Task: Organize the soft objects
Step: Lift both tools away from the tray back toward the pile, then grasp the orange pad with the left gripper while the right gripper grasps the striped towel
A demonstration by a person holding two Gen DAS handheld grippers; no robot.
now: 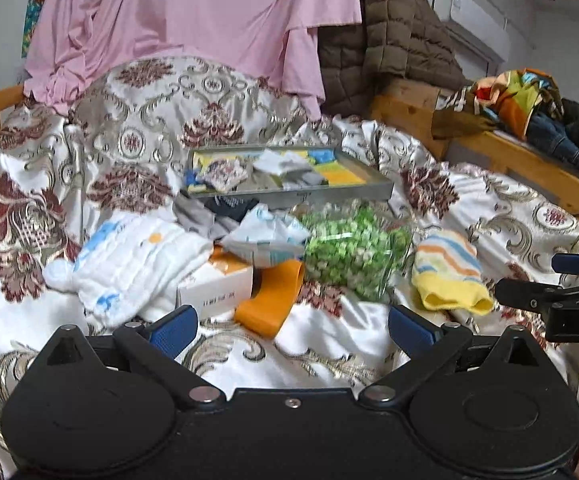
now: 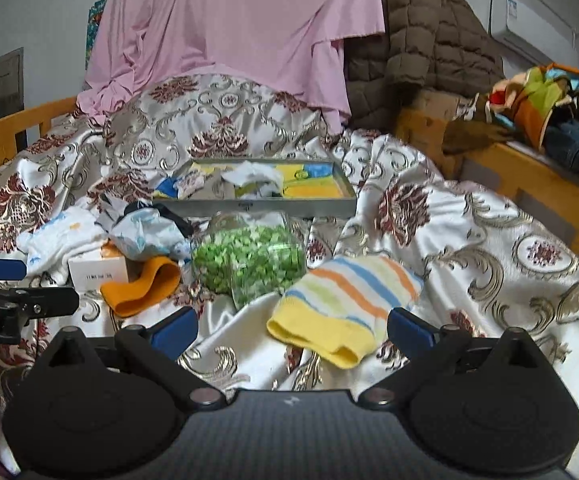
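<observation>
Here, striped knit sock [image 2: 345,304], glossy brocade bedspread [image 2: 489,248]

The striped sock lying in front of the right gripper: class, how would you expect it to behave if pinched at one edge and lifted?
The striped sock is knit and lies flat and creased, so it would probably droop limply. It looks thin, so likely very light. Resting on glossy bedspread, it may slide when nudged.
</observation>
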